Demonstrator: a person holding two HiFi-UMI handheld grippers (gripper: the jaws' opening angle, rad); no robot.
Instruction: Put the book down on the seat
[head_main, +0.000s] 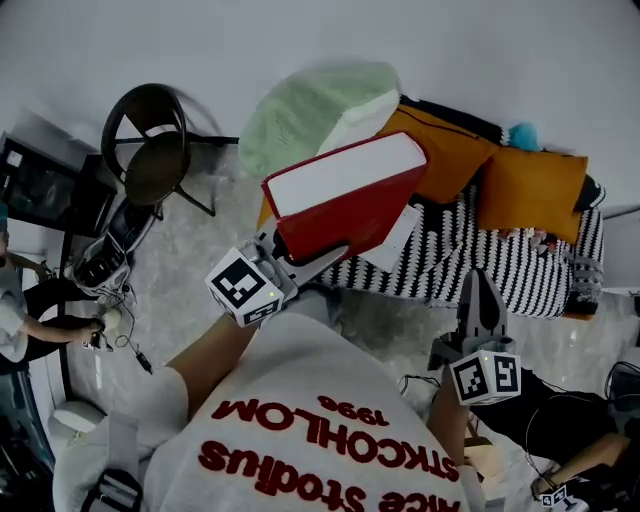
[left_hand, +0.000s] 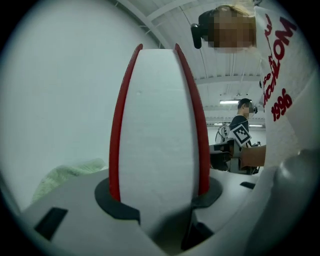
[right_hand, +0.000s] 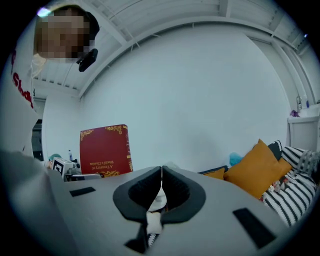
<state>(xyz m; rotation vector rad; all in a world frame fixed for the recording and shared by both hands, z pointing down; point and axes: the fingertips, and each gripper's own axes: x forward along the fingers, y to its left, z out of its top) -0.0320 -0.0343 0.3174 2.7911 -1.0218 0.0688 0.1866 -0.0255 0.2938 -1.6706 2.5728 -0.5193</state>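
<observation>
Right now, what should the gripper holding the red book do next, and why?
Probably lower the red book toward the bare part of the striped seat. The left gripper is shut on the book, which hangs in the air and rests on nothing. The right gripper is shut and empty.

We see a thick red hardcover book (head_main: 345, 195) with a white page block; its front cover carries gold corner ornaments and gold lettering. It is up in the air, clamped at one end between the fingers of the left gripper (head_main: 300, 250), which press on both covers. It hangs tilted, page edges turned upward, over the near left part of the seat (head_main: 480, 270), a couch with a black-and-white zigzag cover, and does not touch it.
</observation>
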